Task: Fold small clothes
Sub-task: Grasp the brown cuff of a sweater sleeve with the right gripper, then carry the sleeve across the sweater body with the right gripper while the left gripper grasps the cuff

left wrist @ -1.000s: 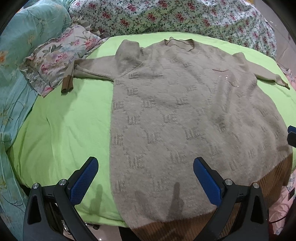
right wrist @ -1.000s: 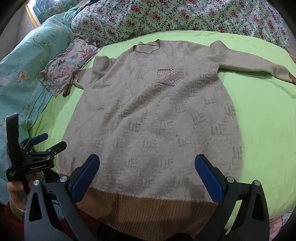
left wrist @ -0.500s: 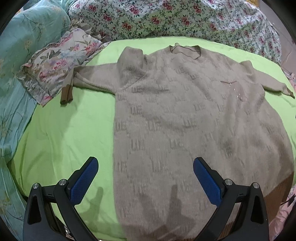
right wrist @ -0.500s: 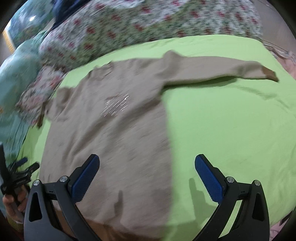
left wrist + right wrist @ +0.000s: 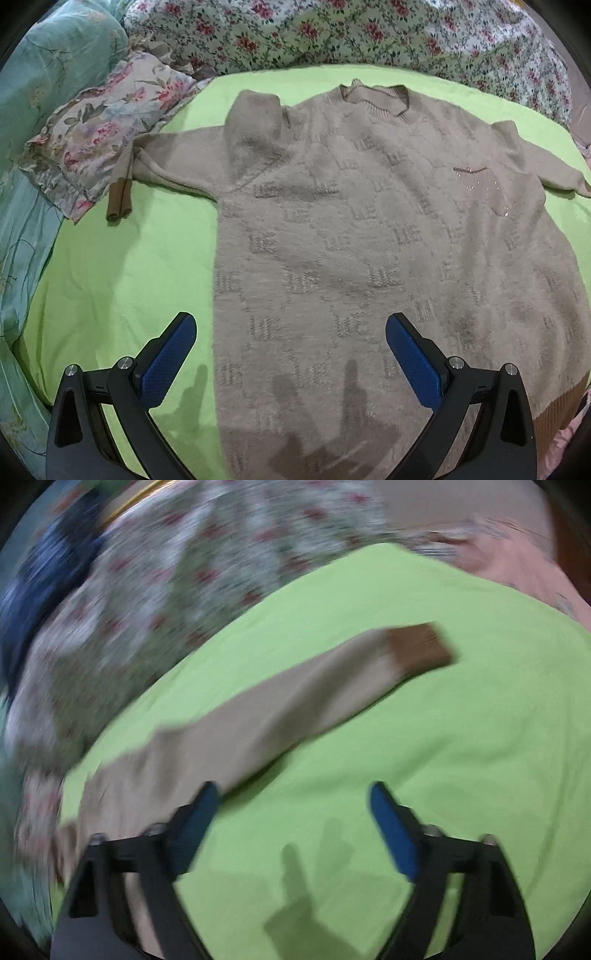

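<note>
A beige knitted sweater (image 5: 369,236) with brown cuffs and hem lies flat, front up, on a lime green sheet (image 5: 122,273). Its left sleeve ends in a brown cuff (image 5: 119,201) beside a pillow. My left gripper (image 5: 290,347) is open and empty above the sweater's lower left part. In the blurred right wrist view, the sweater's right sleeve (image 5: 266,716) stretches out to a brown cuff (image 5: 421,648). My right gripper (image 5: 291,819) is open and empty, just short of that sleeve, over the green sheet (image 5: 461,757).
A floral pillow (image 5: 96,136) lies at the sweater's left, a teal quilt (image 5: 26,147) beyond it. A flowered blanket (image 5: 332,33) runs along the back, also in the right wrist view (image 5: 166,572). Pink bedding (image 5: 517,568) lies at far right.
My right gripper has swung fast to the right, from the sweater's body to its right sleeve; its view is blurred. My left gripper has moved slightly forward. Both stay open.
</note>
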{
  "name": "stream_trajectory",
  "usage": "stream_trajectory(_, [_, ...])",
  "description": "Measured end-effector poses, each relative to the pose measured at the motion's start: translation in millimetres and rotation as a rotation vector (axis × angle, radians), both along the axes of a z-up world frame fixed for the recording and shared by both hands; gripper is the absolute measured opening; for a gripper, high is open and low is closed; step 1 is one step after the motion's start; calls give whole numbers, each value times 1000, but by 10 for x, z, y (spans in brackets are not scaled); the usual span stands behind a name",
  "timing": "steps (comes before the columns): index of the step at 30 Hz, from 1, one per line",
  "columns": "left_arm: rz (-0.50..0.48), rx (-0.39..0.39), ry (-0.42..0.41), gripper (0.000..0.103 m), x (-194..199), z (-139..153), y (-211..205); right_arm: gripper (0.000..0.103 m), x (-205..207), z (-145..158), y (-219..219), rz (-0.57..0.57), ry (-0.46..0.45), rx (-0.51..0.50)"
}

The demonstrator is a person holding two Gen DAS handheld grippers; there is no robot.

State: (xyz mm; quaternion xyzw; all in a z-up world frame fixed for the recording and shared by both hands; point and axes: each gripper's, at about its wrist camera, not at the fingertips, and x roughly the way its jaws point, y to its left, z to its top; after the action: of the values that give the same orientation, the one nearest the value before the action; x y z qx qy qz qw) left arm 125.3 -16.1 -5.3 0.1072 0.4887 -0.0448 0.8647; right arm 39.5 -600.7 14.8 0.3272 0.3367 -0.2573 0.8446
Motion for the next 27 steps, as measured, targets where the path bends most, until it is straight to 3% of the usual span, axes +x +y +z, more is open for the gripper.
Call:
stream_trajectory(4, [-5,3,28,103,58,-81,-88,72,38,-185,-693,-160,-21,69])
stream_trajectory(8, [-12,-13,49,103,112,-148,-190,69,141,-335,-1056,-204,-37,89])
stream_trajectory(10, [-22,-19,56,103,119,-166,-247,58,143,-342,-1139,-224,-70,89])
stream_trajectory(11, [-28,-23,51,103,121,-164,-267,41,175,-344,-1137,-225,-65,90])
stream_trajectory(12, [-34,-23,49,103,121,-163,-288,16,218,-344,-1168,-210,-75,99])
stream_trajectory(13, [-39,-25,46,103,118,-160,-303,8,265,-332,-1155,-193,-91,112])
stream_trajectory(15, [-44,-32,45,103,108,-159,-313,9,314,-179,-999,-148,-126,64])
stream_trajectory(20, [-47,-57,55,103,77,-183,-260,9,701,168,-78,118,-204,-23])
stream_trajectory(22, [-44,-63,53,103,53,-181,-226,9,902,315,380,252,-227,6])
stream_trajectory(27, [-26,-124,39,103,34,-142,-72,9,1366,363,1471,486,-253,173])
